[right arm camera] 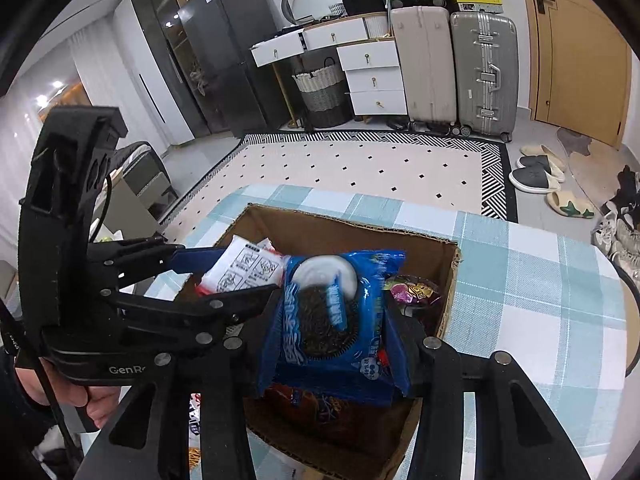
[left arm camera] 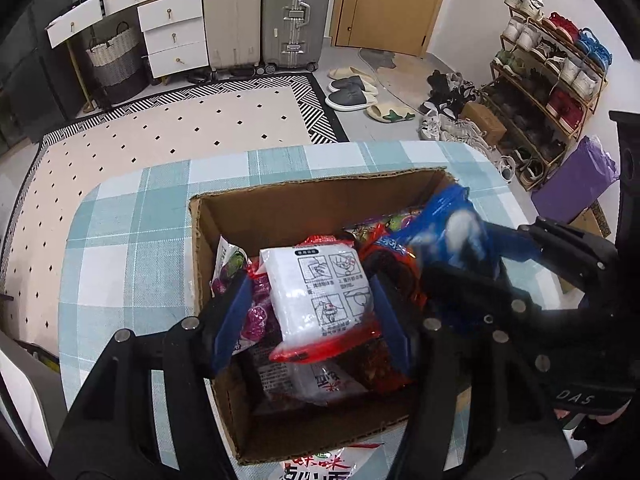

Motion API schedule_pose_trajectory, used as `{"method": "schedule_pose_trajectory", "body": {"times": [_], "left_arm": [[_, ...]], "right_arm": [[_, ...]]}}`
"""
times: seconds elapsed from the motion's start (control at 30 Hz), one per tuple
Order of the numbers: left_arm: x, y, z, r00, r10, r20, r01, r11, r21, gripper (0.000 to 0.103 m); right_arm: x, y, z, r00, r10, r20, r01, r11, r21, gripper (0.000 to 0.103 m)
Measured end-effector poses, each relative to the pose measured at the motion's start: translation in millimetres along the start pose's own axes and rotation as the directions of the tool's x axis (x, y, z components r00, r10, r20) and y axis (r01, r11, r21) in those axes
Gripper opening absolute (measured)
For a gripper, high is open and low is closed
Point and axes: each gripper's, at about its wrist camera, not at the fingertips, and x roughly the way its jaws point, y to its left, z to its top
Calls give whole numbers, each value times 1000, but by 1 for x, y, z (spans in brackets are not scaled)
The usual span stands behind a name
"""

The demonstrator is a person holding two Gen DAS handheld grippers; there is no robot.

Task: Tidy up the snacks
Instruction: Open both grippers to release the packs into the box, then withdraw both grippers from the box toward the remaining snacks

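Observation:
An open cardboard box (left arm camera: pixel 320 188) (right arm camera: pixel 340 224) of snack packets stands on the table's checked cloth (left arm camera: pixel 140 220). My left gripper (left arm camera: pixel 312 320) hangs over the box, and a white and red packet (left arm camera: pixel 320 304) (right arm camera: pixel 240 268) lies between its blue pads. A gap shows at the left pad, so nothing grips the packet. My right gripper (right arm camera: pixel 334 344) is beside it on the right. A blue cookie packet (right arm camera: pixel 332 320) (left arm camera: pixel 452 228) sits blurred between its pads and looks loose. Under them lie a purple packet (left arm camera: pixel 256 312) and a dark red packet (left arm camera: pixel 400 280).
Another packet (left arm camera: pixel 316 468) lies on the cloth outside the box's near wall. Beyond the table are a dotted rug (left arm camera: pixel 180 128), suitcases (left arm camera: pixel 296 16), white drawers (left arm camera: pixel 172 36), slippers (left arm camera: pixel 352 92) and a shoe rack (left arm camera: pixel 552 80). A hand (right arm camera: pixel 100 400) holds the left gripper.

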Motion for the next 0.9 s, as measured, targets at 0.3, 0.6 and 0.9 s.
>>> {"method": "schedule_pose_trajectory", "body": {"times": [0.3, 0.6, 0.9], "left_arm": [[-39, 9, -10, 1000, -5, 28, 6, 999, -38, 80], [-104, 6, -41, 979, 101, 177, -96, 995, -34, 81], [-167, -14, -78, 926, 161, 341, -167, 986, -14, 86]], "right_arm": [[-37, 13, 0, 997, -20, 69, 21, 1000, -14, 64], [-100, 34, -14, 981, -18, 193, 23, 1000, -20, 70], [-155, 52, -49, 950, -30, 309, 40, 999, -26, 81]]}}
